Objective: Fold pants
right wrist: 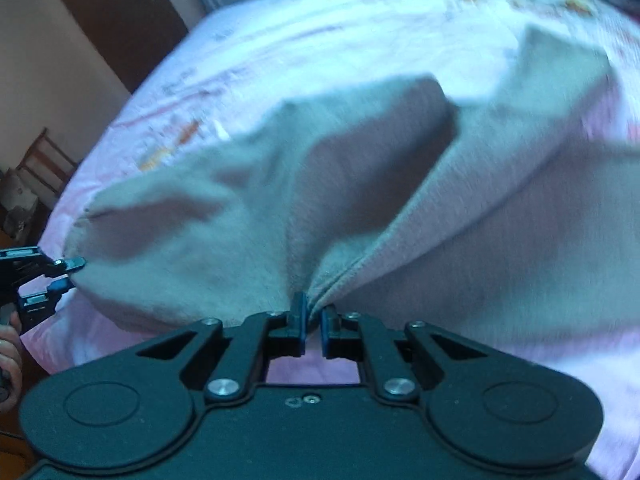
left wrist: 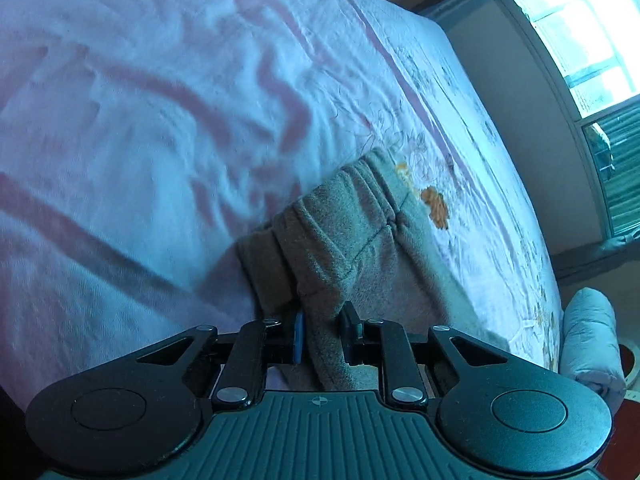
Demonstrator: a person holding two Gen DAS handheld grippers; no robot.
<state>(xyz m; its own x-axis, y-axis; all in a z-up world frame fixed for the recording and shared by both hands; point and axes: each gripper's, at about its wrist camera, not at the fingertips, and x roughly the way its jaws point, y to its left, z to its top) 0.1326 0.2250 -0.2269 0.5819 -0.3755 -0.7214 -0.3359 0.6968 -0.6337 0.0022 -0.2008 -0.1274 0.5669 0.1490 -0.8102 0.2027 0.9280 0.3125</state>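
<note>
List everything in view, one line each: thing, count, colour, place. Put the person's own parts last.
pants: one, grey, lifted off the bed between both grippers
bed sheet: one, pink and white with striped and floral print, covering the bed
rolled bundle: one, pale, beside the bed's far corner
window: one, bright, in the wall past the bed
chair: one, dark wood, by the wall
left gripper: black with blue pads, shut on the pants at the waistband end
right gripper: black with blue pads, shut on the pants
hand: one, holding the left gripper's handle
</note>
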